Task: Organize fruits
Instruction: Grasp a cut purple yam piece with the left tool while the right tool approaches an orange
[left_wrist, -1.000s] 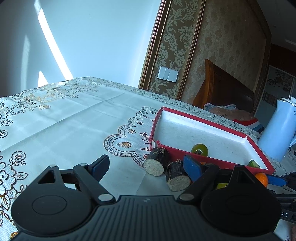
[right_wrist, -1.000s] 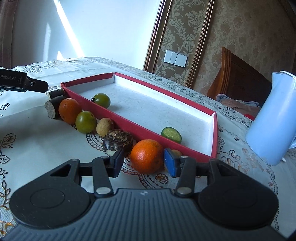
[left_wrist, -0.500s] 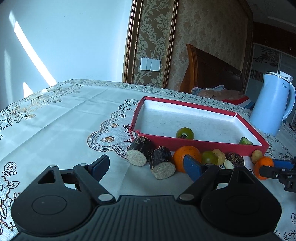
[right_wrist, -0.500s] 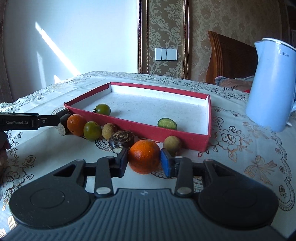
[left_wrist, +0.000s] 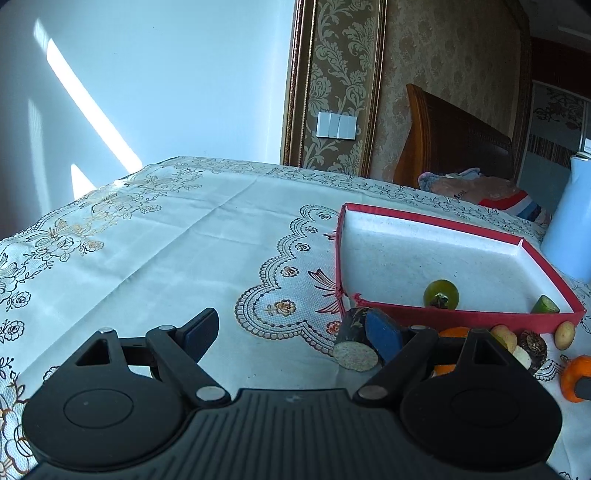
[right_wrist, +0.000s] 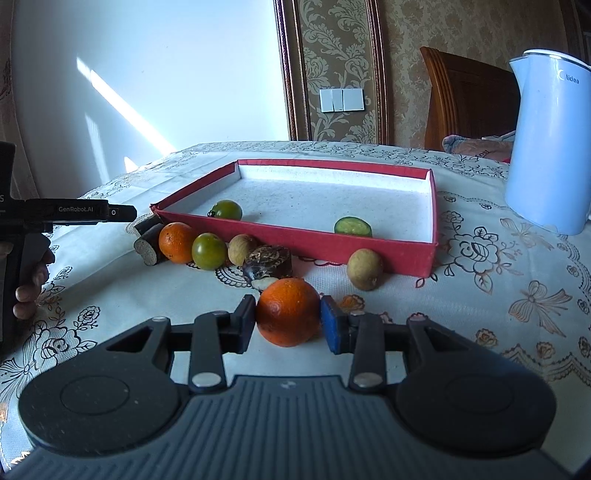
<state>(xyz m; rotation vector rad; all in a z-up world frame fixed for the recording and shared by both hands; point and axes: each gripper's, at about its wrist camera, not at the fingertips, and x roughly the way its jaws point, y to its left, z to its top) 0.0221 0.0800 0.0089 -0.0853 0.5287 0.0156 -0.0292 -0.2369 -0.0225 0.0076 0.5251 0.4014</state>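
Observation:
A red tray (right_wrist: 295, 236) with a white floor holds a green tomato (right_wrist: 228, 209) and a green fruit slice (right_wrist: 353, 226). In front of it lie dark cut stalk pieces (right_wrist: 148, 248), an orange (right_wrist: 176, 242), a green tomato (right_wrist: 209, 251), two tan longans (right_wrist: 365, 268) and a dark chestnut-like piece (right_wrist: 269, 260). My right gripper (right_wrist: 288, 320) is shut on a second orange (right_wrist: 288, 312) resting on the cloth. My left gripper (left_wrist: 291, 332) is open and empty, left of the tray (left_wrist: 443, 315); its right finger overlaps a stalk piece (left_wrist: 356, 341).
A pale blue kettle (right_wrist: 550, 144) stands right of the tray. The table has a white embroidered cloth (left_wrist: 166, 251). A wooden chair (right_wrist: 465, 99) and folded cloth sit behind the table. The left gripper's body (right_wrist: 66, 214) shows at the left of the right wrist view.
My left gripper has swung left, so the tray and fruit sit further right in its view. My right gripper stays closed on the orange, with its view shifted slightly.

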